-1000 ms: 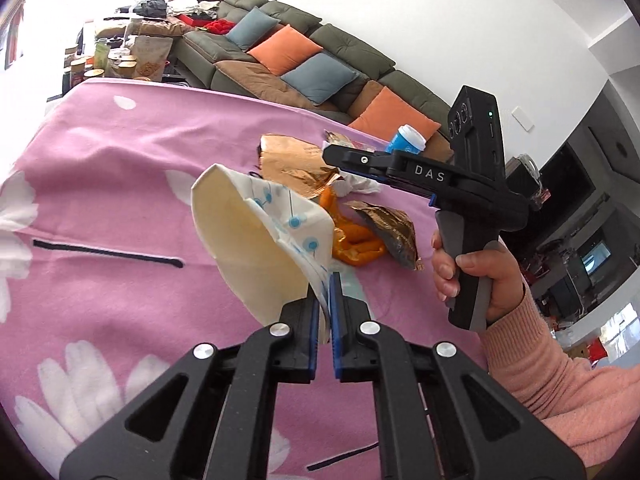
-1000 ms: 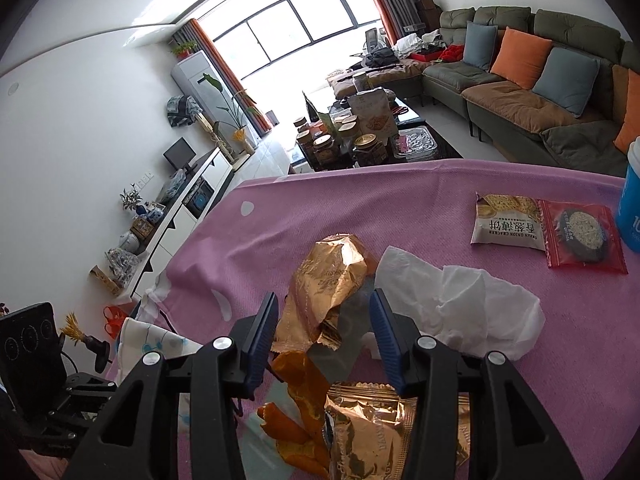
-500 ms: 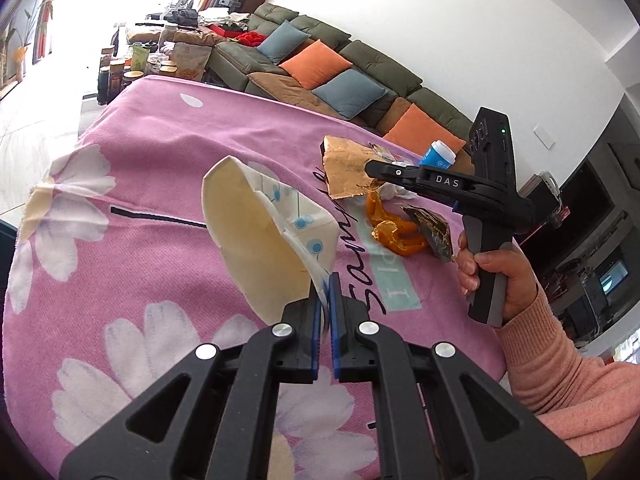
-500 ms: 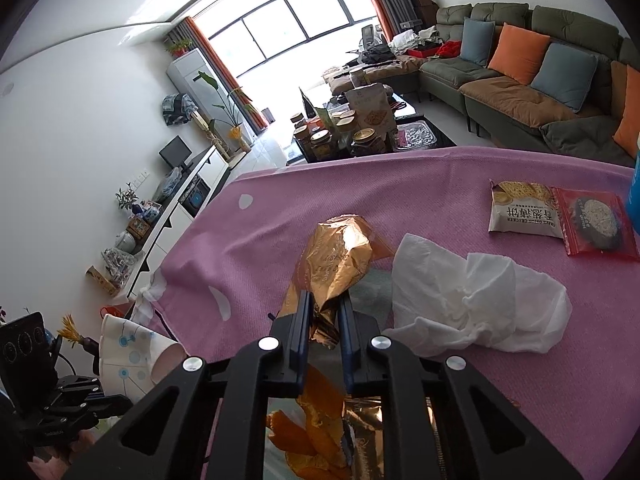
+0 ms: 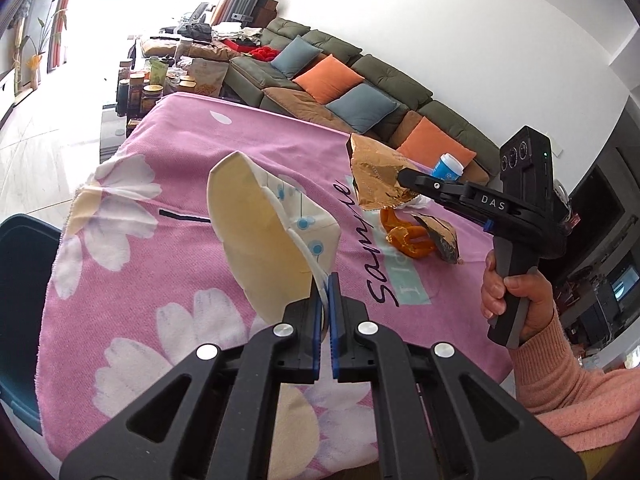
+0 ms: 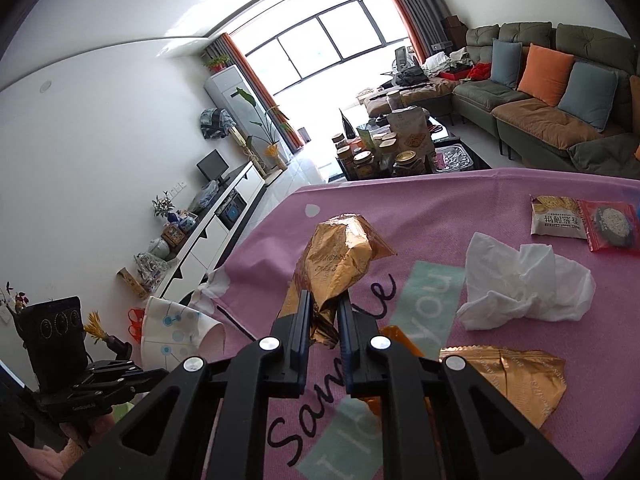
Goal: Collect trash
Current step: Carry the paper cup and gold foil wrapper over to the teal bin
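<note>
A pink cloth with white flowers (image 5: 168, 264) covered the table, and the word "Sample" was printed on it. At the left edge of the table stood a dark blue bin (image 5: 24, 280). Behind the table was a long green sofa (image 5: 360, 76) with orange and blue cushions.

The left gripper (image 5: 326, 288) had its fingers pressed together on the rim of a crushed paper cup (image 5: 260, 232), white with blue dots, and held it in the air above the cloth. The right gripper (image 6: 324, 312), held by a hand (image 5: 516, 300) in a pink sleeve, had its fingers narrow around a crumpled gold wrapper (image 6: 340, 256), which was lifted off the cloth.

On the cloth lay a crumpled white tissue (image 6: 524, 284), a second gold wrapper (image 6: 516, 376) and some orange peel (image 5: 408, 236), all near each other. Further away lay two sealed snack packets (image 6: 580, 224), side by side. A small blue cup (image 5: 450, 168) stood near the far edge.
</note>
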The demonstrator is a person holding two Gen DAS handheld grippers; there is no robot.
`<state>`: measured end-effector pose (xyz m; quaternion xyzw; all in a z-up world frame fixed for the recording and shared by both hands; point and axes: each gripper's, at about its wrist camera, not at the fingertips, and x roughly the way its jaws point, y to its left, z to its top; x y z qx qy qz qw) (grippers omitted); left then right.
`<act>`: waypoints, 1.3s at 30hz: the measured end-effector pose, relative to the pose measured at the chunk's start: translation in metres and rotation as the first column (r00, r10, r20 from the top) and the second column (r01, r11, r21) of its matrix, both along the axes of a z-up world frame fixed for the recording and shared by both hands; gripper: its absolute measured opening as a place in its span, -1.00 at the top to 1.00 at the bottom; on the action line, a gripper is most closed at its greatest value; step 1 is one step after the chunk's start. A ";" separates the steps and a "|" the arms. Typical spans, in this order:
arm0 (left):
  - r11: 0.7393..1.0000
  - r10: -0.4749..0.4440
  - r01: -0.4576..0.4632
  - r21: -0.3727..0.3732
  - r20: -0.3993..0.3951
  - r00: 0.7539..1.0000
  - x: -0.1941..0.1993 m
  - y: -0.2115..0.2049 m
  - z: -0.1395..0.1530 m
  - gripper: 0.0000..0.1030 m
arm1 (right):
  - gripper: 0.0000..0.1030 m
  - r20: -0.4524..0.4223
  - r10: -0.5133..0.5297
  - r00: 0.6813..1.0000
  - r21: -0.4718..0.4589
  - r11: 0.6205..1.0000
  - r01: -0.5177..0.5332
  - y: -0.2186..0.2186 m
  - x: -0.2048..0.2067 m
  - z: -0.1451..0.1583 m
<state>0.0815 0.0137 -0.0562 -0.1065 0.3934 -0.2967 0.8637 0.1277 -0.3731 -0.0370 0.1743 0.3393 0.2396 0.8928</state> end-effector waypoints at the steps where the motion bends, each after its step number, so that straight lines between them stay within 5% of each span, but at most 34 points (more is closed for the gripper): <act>1: 1.000 0.003 -0.003 0.003 0.004 1.000 -0.002 0.002 0.001 0.93 | 0.77 0.002 0.007 1.000 0.008 1.000 -0.007 0.001 -0.002 0.000; 39: 0.984 0.169 -0.171 0.049 0.036 0.985 -0.042 0.073 0.011 0.93 | 0.77 0.009 0.235 0.972 0.047 0.971 -0.235 0.099 -0.025 -0.005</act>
